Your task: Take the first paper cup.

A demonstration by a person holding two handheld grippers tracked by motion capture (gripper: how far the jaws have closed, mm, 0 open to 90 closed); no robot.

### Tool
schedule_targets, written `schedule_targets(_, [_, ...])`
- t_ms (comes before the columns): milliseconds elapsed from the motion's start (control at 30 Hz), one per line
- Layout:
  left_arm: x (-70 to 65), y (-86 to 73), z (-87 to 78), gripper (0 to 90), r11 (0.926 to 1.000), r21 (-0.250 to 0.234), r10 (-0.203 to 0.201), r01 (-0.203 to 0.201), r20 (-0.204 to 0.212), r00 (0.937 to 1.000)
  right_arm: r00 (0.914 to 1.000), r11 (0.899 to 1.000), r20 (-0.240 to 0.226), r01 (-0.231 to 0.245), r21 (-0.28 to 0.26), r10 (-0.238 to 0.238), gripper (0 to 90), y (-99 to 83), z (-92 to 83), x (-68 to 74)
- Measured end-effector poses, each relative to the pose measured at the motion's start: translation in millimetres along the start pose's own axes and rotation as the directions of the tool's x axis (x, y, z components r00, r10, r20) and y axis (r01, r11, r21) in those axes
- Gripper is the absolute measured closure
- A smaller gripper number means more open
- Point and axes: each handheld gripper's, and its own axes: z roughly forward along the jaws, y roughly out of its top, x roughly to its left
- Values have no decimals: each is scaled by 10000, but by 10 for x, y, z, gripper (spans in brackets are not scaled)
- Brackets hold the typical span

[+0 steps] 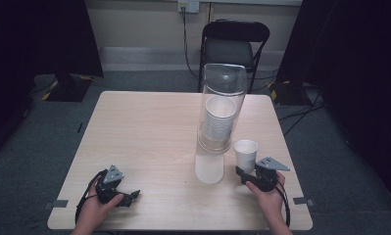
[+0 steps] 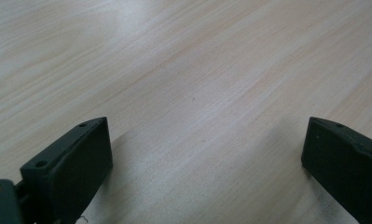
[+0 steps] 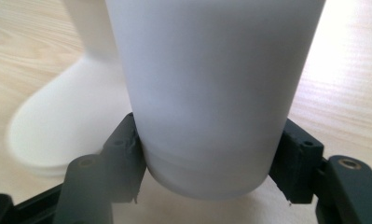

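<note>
The clear cup dispenser point(image 1: 218, 117) stands upright on the wooden table point(image 1: 144, 132), toward its right half, with a stack of white cups point(image 1: 219, 117) inside the tube and a white base point(image 1: 209, 169) below. Just right of that base a single paper cup point(image 1: 245, 155) stands upright, rim up, close to the table's right edge. The right gripper point(image 1: 243, 172) holds it low: in the right gripper view both black jaws press the cup point(image 3: 211, 93) on either side near its bottom. The cup's rim is cut off at the top of that view, and the dispenser's base point(image 3: 67, 126) behind is blurred.

Well left of the dispenser, near the table's front edge, the left gripper point(image 1: 129, 197) rests in the person's left hand point(image 1: 92, 208), jaws spread wide with bare wood point(image 2: 197, 93) between them. A broad bare stretch of tabletop lies between the left gripper and the dispenser. Beyond the dispenser, off the table's far edge, a black folding chair point(image 1: 234, 44) stands, partly hidden by the tube.
</note>
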Motion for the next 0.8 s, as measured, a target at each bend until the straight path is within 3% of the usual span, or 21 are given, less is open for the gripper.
schedule_targets(67, [0,-1,-6,12,10000,46,33,-33,-14,10000,10000,10000,-65,46,-54,-46,363,-8,-47,4])
schedule_targets(200, [-33,7,-2,33,9992,-118,-382,381,-87,9992,9983,9996,-542,226,-172,-235,362,-74,-223,55])
schedule_targets(267, [-33,20,-12,143,9996,-137,-258,256,-130,9996,9965,9995,-775,301,-129,-310,362,-116,-260,99])
schedule_targets(300, [-52,66,-40,228,9985,-280,-477,477,7,9989,9947,9989,-929,424,-202,-441,361,-139,-267,127])
schedule_targets(333, [-52,66,-40,221,9985,-280,-477,477,7,9989,9947,9989,-929,424,-202,-441,361,-139,-267,127])
schedule_targets(367, [-66,102,-54,149,9967,-413,-697,700,91,9975,9901,9978,-1238,644,-146,-657,361,-174,-264,206])
schedule_targets(400, [-88,147,-73,149,9948,-611,-807,811,104,9967,9901,9978,-1238,644,-146,-657,361,-174,-264,206])
schedule_targets(433, [-147,255,-142,191,9909,-1071,-781,821,404,9961,9845,9953,-1464,957,-117,-964,361,-181,-249,300])
schedule_targets(467, [-147,255,-142,191,9909,-1071,-781,821,404,9961,9845,9953,-1464,957,-117,-964,361,-181,-249,300])
schedule_targets(500, [-220,367,-227,180,9849,-1573,-634,729,651,9959,9718,9884,-1805,1505,-214,-1519,361,-172,-226,405])
schedule_targets(533, [-253,423,-267,178,9813,-1776,-606,749,844,9946,9661,9839,-1864,1779,-195,-1784,360,-171,-215,463])
schedule_targets(600, [-318,534,-333,200,9690,-2259,-682,1002,1452,9870,9484,9692,-2029,2457,-158,-2437,360,-170,-186,583])
schedule_targets(633, [-318,534,-333,276,9690,-2259,-682,1002,1452,9870,9484,9692,-2029,2457,-158,-2437,360,-170,-186,583])
schedule_targets(667, [-395,645,-360,319,9652,-2529,-101,662,2172,9761,9328,9595,-2292,2807,-216,-2781,360,-160,-153,683])
schedule_targets(700, [-446,706,-370,304,9688,-2445,165,418,2319,9726,9249,9550,-2413,2951,-312,-2937,360,-150,-134,729])
schedule_targets(800, [-593,879,-379,327,9705,-2379,304,396,2838,9584,9024,9366,-2557,3477,-431,-3467,360,-116,-81,864])
